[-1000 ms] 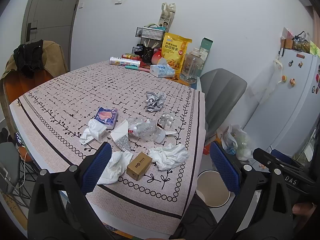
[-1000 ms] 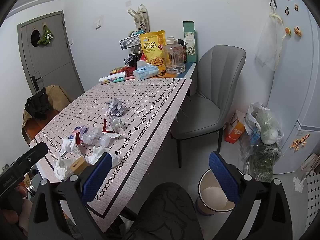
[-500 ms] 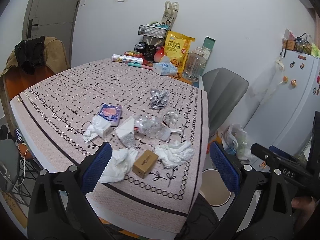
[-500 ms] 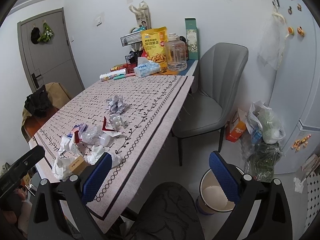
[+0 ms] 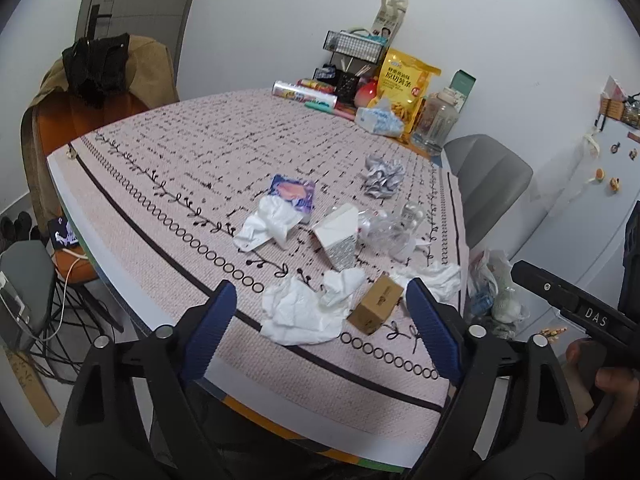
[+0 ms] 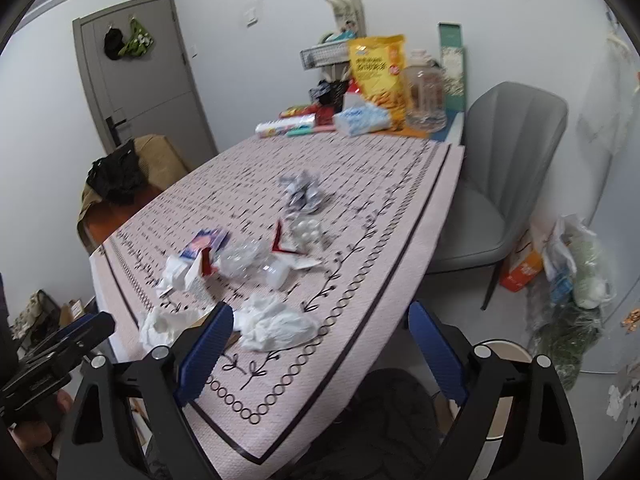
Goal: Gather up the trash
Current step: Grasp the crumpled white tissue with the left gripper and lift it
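Trash lies near the table's front edge: a crumpled white tissue, a small cardboard box, another tissue, a white carton, a crushed clear bottle, a purple packet and crumpled foil. My left gripper hovers short of the nearest tissue and box, its jaws closing, with nothing pressed between them. My right gripper hangs over the table's right front corner near a tissue, jaws closing and empty. A white bin stands on the floor, partly hidden behind its right finger.
Snack bag, jar, tissue pack and a rack crowd the table's far end. A grey chair stands at the right side, with filled bags on the floor beyond. An orange chair draped with clothes is at the left.
Both grippers have moved in toward the table and a little lower, so the trash looks nearer. The blue fingers of each stand slightly closer together than before.
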Tool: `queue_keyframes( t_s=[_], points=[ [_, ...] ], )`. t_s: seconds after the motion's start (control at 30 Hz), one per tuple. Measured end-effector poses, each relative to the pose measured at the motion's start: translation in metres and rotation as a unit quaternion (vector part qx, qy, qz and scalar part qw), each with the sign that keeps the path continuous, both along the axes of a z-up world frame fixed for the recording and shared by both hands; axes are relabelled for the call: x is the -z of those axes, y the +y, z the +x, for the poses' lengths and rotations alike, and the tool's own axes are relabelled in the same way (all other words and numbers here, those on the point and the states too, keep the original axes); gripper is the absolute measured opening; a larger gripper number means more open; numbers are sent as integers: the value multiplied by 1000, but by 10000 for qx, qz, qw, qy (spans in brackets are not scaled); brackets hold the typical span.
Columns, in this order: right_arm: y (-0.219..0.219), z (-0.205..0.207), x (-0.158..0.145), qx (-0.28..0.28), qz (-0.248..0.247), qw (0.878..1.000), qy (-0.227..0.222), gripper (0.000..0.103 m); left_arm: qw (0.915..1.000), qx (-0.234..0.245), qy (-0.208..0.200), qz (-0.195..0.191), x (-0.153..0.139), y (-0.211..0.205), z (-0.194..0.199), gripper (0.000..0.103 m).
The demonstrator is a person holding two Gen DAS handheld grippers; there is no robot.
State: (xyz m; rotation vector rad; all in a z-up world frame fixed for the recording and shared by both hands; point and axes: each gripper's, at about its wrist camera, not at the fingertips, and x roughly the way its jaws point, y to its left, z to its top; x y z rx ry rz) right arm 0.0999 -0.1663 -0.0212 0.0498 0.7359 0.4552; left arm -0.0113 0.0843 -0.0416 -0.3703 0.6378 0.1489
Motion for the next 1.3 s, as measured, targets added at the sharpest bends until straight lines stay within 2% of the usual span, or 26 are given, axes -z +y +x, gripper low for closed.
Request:
queue_keyframes(
  t_s=[0.27,0.37,0.47,0.57,0.63,0.73,0.93,1.03,1.07,1.1,1.13,1.17,1.23,1.3],
  points=[
    [16,8,24,-231,-7,9991,351,86,9990,4,375,-231,30,10,16,78],
    [21,10,31,-316,-47,9985,445,86,9986,36,398,-340,38,11,26,78],
    [26,14,37,-376,-98,9979,515,86,9986,81,439,-295,43,10,33,78],
    [31,19,41,-413,-156,9973,584,86,9977,148,514,-412,49,11,39,65],
    [37,22,43,-448,-221,9970,592,86,9970,252,551,-486,52,10,43,42],
    [43,26,46,-472,-259,9966,624,86,9965,340,536,-543,53,10,43,18],
    [58,34,53,-556,-332,9956,672,83,9979,238,305,-524,40,20,32,12],
    [65,41,58,-585,-299,9947,797,75,9984,137,173,-519,31,26,25,12],
    [67,43,60,-597,-289,9943,831,69,9985,105,130,-513,29,28,23,12],
    [69,45,62,-611,-285,9939,868,55,9986,82,103,-505,27,30,21,12],
    [71,48,65,-644,-267,9930,958,47,9988,54,71,-489,24,31,20,12],
    [72,50,66,-694,-190,9919,1046,25,9988,39,48,-478,22,32,18,12],
    [71,49,64,-739,-41,9918,1041,16,9990,22,10,-449,19,33,16,12],
    [71,43,52,-835,38,9934,790,12,9991,18,-34,-429,15,32,15,12]
  ],
)
